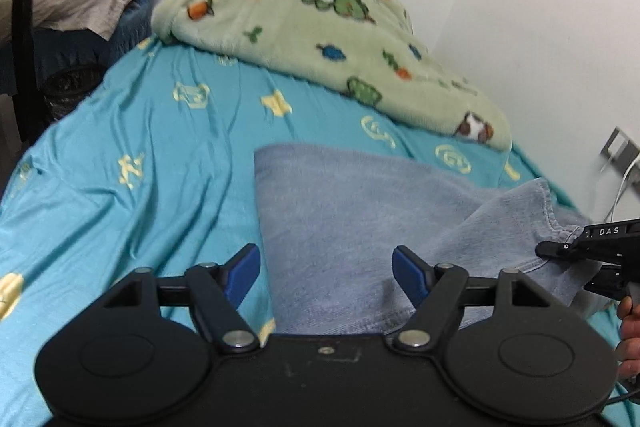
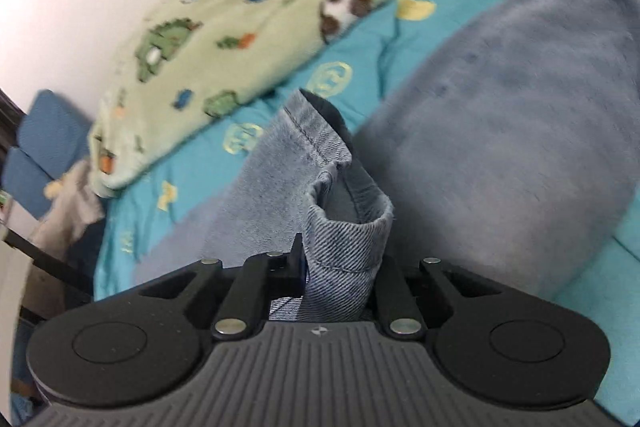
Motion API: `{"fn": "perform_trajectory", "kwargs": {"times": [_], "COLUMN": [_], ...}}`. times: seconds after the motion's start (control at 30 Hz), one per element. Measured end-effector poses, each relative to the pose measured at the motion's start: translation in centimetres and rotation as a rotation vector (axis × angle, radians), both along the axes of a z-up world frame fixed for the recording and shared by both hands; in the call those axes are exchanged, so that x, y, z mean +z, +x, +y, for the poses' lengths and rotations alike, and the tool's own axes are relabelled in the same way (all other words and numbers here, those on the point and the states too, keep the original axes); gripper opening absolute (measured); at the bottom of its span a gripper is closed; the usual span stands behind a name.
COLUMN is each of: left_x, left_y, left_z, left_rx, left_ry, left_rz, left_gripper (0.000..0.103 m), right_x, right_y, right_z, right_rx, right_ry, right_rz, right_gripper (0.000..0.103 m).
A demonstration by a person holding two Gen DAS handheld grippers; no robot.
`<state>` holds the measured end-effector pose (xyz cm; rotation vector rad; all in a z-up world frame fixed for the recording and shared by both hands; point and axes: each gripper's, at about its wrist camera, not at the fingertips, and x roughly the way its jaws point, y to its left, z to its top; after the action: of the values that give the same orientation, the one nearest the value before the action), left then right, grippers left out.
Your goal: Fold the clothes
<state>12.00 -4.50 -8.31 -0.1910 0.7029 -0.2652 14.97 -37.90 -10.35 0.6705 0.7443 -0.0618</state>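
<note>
Right wrist view shows the jeans (image 2: 340, 223) lying on the teal sheet (image 2: 192, 183), their stitched hem pinched in the right gripper (image 2: 340, 279), probably to carry that end over for a fold. Beside the jeans, the left gripper (image 1: 326, 277) hangs wide and empty over the denim. Beyond them lies a green blanket (image 1: 320, 27).
</note>
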Motion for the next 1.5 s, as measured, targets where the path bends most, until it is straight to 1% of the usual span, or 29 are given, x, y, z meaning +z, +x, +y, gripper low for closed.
{"fn": "perform_trajectory", "kwargs": {"times": [0.1,0.2,0.27,0.33,0.37,0.4,0.43,0.47,0.5,0.53,0.6,0.7,0.73,0.8,0.83,0.9,1.0,1.1,1.17,1.2,1.23,1.27,1.3,1.37,1.43,1.5], "left_x": [-1.2,-1.8,-1.9,-1.8,-1.8,-1.8,-1.8,-1.8,-1.8,-1.8,-1.8,-1.8,-1.8,-1.8,-1.9,-1.9,-1.9,-2.0,-2.0,-2.0,-2.0,-2.0,-2.0,-2.0,-2.2,-2.1], "left_y": [0.4,0.5,0.4,0.4,0.4,0.3,0.3,0.3,0.3,0.3,0.3,0.3,0.3,0.2,0.2,0.2,0.2,0.2,0.2,0.3,0.4,0.4,0.4,0.5,0.4,0.4], "left_z": [-0.8,-1.4,-1.6,-1.6,-1.6,-1.6,-1.7,-1.7,-1.8,-1.8,-1.9,-2.0,-2.0,-2.0,-2.0,-2.0,-2.1,-2.2,-2.2,-2.2,-2.1,-2.1,-2.1,-2.2,-2.2,-2.3], "left_rx": [-0.022,-0.049,-0.058,-0.057,-0.06,-0.062,-0.063,-0.065,-0.066,-0.068,-0.07,-0.066,-0.064,-0.064,-0.064,-0.062,-0.062,-0.064,-0.063,-0.063,-0.062,-0.061,-0.06,-0.064,-0.068,-0.072], "left_ry": [0.048,0.074,0.09,0.089,0.087,0.09,0.093,0.096,0.099,0.102,0.108,0.104,0.102,0.101,0.101,0.099,0.104,0.112,0.109,0.107,0.103,0.1,0.097,0.102,0.11,0.119], "left_rz": [0.03,0.045,0.044,0.042,0.041,0.039,0.037,0.036,0.035,0.034,0.032,0.036,0.038,0.037,0.036,0.038,0.035,0.034,0.035,0.036,0.038,0.039,0.04,0.037,0.035,0.03], "left_gripper": [0.07,0.07,0.07,0.07,0.07,0.07,0.07,0.07,0.07,0.07,0.07,0.07,0.07,0.07,0.07,0.07,0.071,0.071,0.071,0.072,0.072,0.072,0.072,0.072,0.072,0.072], "right_x": [-0.8,-0.5,0.1,0.9,1.4,2.0,2.8,3.6,4.4,5.0,5.8,5.4,5.0,3.4,2.5,0.2,-1.8,-2.1,-2.2,-2.2,-2.1,-2.1,-1.5,0.3,2.5,4.3], "right_y": [0.4,0.2,-0.2,-0.9,-1.5,-2.2,-2.8,-3.5,-4.2,-4.6,-5.3,-6.2,-6.2,-6.4,-6.5,-6.7,-6.4,-5.4,-4.7,-4.7,-4.8,-4.9,-4.6,-3.9,-3.4,-3.2], "right_z": [0.1,0.0,-0.2,-0.8,-1.6,-2.4,-3.6,-4.9,-6.2,-7.4,-10.0,-13.8,-14.7,-16.7,-17.5,-18.9,-19.7,-19.6,-19.5,-19.5,-19.4,-19.3,-18.8,-17.3,-15.3,-13.4], "right_rx": [0.009,0.015,0.007,-0.032,-0.062,-0.092,-0.119,-0.154,-0.19,-0.229,-0.312,-0.44,-0.471,-0.541,-0.574,-0.621,-0.633,-0.608,-0.59,-0.587,-0.585,-0.583,-0.568,-0.532,-0.495,-0.462], "right_ry": [-0.018,-0.032,-0.038,-0.032,-0.01,0.014,0.041,0.056,0.07,0.07,0.065,0.004,-0.025,-0.037,-0.009,0.104,0.237,0.169,0.119,0.096,0.072,0.049,0.007,-0.096,-0.2,-0.273], "right_rz": [0.037,0.048,0.056,0.063,0.05,0.036,0.007,-0.027,-0.061,-0.084,-0.12,-0.121,-0.103,-0.075,-0.066,-0.055,-0.069,-0.054,-0.043,-0.053,-0.064,-0.076,-0.081,-0.103,-0.153,-0.213], "right_gripper": [0.015,0.02,0.03,0.043,0.046,0.051,0.057,0.059,0.066,0.072,0.08,0.083,0.084,0.085,0.085,0.085,0.086,0.09,0.088,0.082,0.074,0.068,0.054,0.041,0.029,0.027]}}
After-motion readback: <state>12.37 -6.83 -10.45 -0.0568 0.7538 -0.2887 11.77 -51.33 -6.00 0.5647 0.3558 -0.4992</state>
